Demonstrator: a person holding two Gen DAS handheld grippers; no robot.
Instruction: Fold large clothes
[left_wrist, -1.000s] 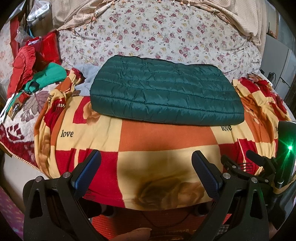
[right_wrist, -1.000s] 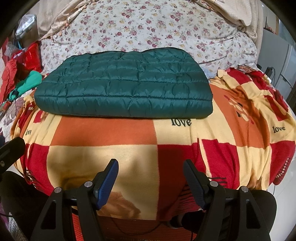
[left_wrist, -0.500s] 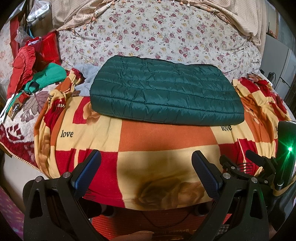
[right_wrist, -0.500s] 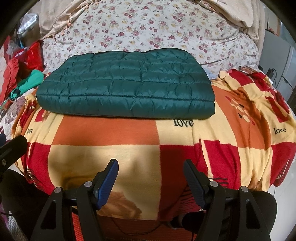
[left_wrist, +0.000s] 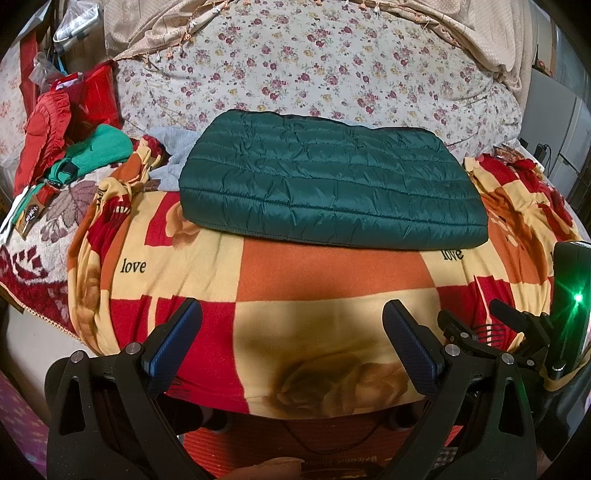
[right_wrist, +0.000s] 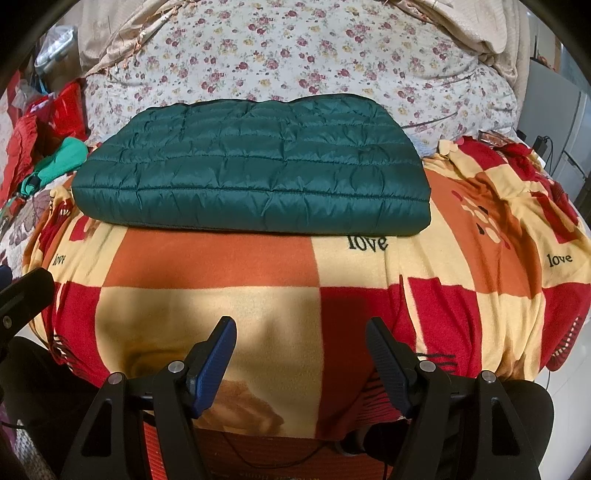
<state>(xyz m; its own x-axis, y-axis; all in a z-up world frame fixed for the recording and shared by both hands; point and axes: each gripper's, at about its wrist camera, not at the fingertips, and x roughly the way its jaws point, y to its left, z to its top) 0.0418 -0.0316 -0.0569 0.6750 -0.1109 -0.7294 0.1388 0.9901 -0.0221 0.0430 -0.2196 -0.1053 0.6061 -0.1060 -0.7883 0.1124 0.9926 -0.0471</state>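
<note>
Spread over a bed, a red, orange and cream checked blanket (right_wrist: 207, 266) printed with "love" carried a dark green quilted jacket (right_wrist: 255, 166), already folded into a flat, tidy rectangle, so the folding looked finished or nearly so. Its long axis ran left to right across both views, one long folded edge facing the cameras. Both the left hand-held gripper (left_wrist: 291, 339) and the right hand-held gripper (right_wrist: 301, 354) hung near the blanket's front edge, well short of the jacket, jaws spread wide and holding nothing.
</note>
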